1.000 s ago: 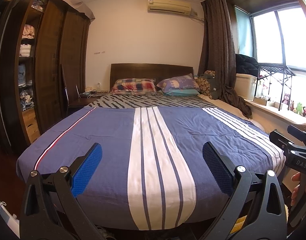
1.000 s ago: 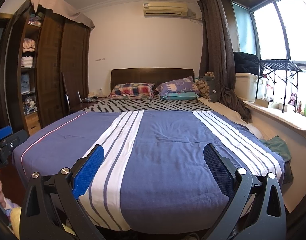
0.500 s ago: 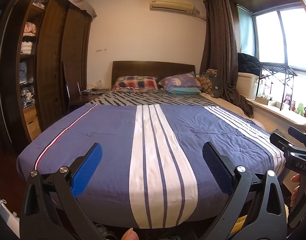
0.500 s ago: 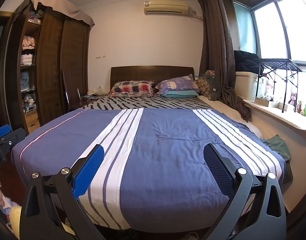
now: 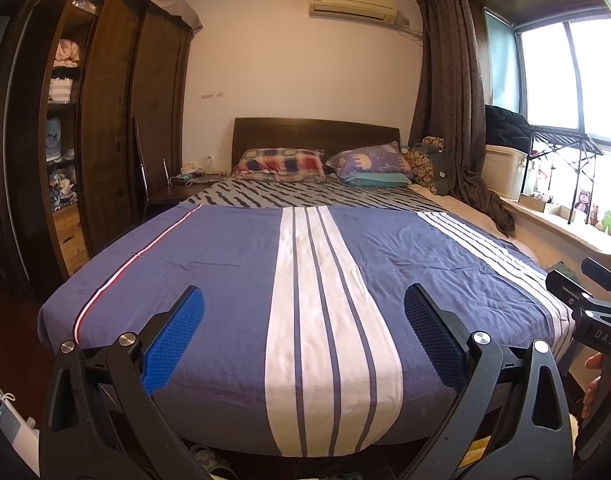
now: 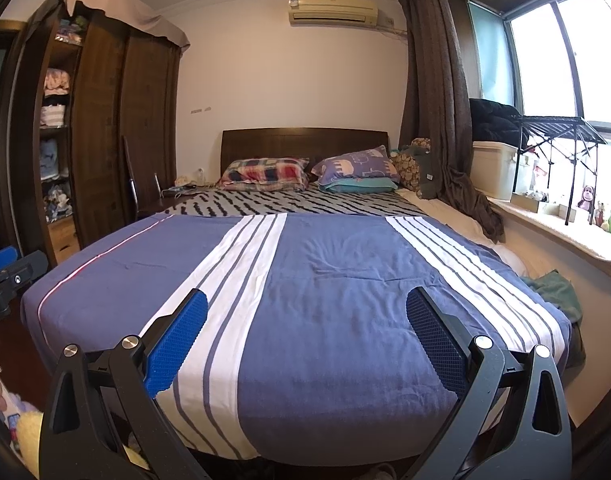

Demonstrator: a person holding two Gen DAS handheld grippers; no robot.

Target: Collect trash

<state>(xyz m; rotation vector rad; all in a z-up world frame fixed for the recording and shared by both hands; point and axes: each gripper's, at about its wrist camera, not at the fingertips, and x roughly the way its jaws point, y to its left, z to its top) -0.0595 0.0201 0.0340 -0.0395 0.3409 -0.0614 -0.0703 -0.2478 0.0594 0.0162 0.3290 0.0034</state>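
No trash shows on the bed in either view. My left gripper (image 5: pixel 304 312) is open and empty, held at the foot of a bed with a blue and white striped cover (image 5: pixel 233 264). My right gripper (image 6: pixel 306 314) is open and empty, also at the foot of the bed cover (image 6: pixel 325 280). The right gripper's body shows at the right edge of the left wrist view (image 5: pixel 593 320). The left gripper shows at the left edge of the right wrist view (image 6: pixel 5 276).
A dark wooden wardrobe (image 5: pixel 117 120) stands left of the bed. A nightstand with small items (image 5: pixel 189 178) sits by the headboard. Pillows (image 5: pixel 281 164) lie at the head. A green cloth (image 6: pixel 553 288) lies right of the bed. A windowsill with toys (image 6: pixel 601 212) runs along the right.
Both views have tilted down slightly and drawn back a little from the bed. Both grippers stay open and empty.
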